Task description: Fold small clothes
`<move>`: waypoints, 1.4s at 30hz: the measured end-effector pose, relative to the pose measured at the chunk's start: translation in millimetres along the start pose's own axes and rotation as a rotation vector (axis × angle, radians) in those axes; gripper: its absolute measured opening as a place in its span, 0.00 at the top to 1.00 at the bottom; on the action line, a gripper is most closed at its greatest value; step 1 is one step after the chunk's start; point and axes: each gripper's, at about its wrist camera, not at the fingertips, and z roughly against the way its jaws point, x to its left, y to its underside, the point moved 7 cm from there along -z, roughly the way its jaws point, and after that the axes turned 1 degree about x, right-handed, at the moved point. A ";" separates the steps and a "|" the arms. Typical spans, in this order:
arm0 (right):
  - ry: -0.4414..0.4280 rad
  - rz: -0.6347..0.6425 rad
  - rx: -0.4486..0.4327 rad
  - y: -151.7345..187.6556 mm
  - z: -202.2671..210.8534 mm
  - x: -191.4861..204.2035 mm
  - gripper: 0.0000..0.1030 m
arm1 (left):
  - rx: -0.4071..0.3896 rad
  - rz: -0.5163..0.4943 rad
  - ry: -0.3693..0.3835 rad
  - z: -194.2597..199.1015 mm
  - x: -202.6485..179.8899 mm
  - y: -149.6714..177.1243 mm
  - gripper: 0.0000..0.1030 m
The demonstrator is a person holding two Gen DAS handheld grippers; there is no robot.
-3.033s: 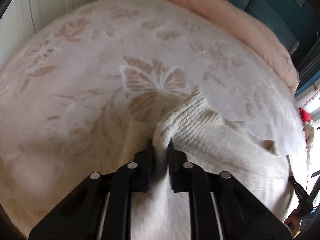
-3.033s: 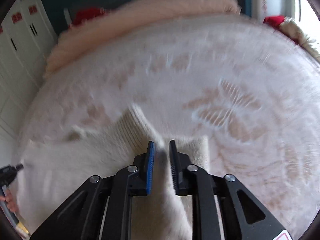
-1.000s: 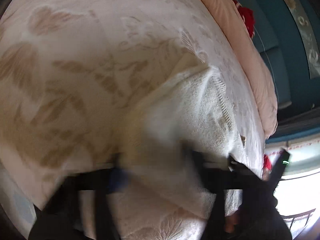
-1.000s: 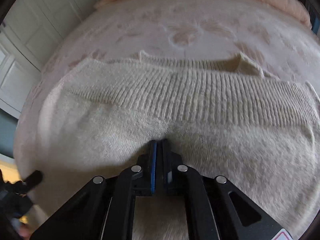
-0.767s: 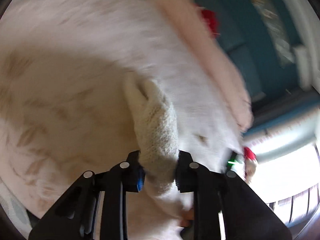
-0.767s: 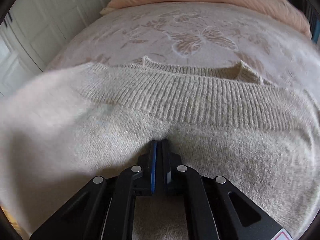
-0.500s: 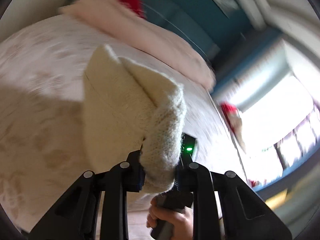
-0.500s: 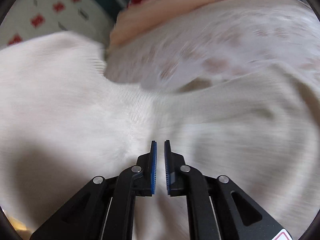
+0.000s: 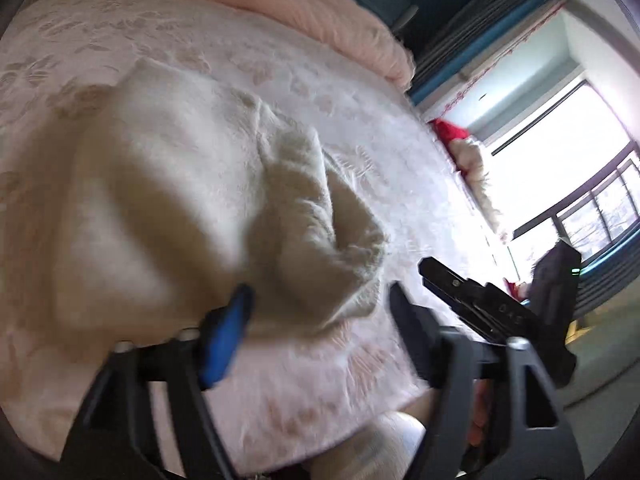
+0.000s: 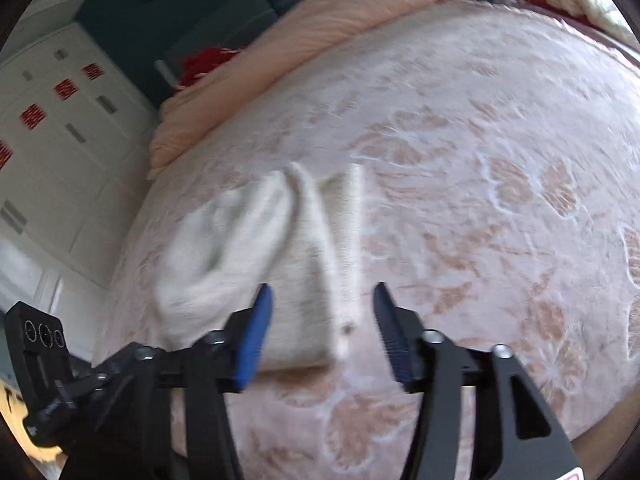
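We find the sweater (image 10: 280, 264) lying on the bed (image 10: 500, 168), near its front edge and toward the wardrobe-side corner, bunched into a rough folded bundle. The left gripper (image 9: 320, 320) has its jaws opening, with a lump of knit just ahead of the gap but neither pad pressing on it; we judge it released. The right gripper (image 10: 320, 328) likewise has its jaws opening, the bundle's near edge lying between and beyond them, not pinched. The step in hand appears to be letting go after a fold. To do it well, we would advise clearing both jaws fully before drawing back, so no loop of yarn snags and drags the layers apart. The garment is a cream, fuzzy knit, thick and soft, with a raised ridge along one fold and a squared near corner. The bedspread is pale pink plush with an embossed leaf and butterfly pattern; a peach quilt (image 10: 304, 40) lies rolled along the far edge.
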 end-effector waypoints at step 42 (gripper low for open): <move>-0.067 0.102 0.012 -73.5 -62.7 77.7 0.93 | 0.007 0.087 -0.204 16.7 94.1 7.9 0.14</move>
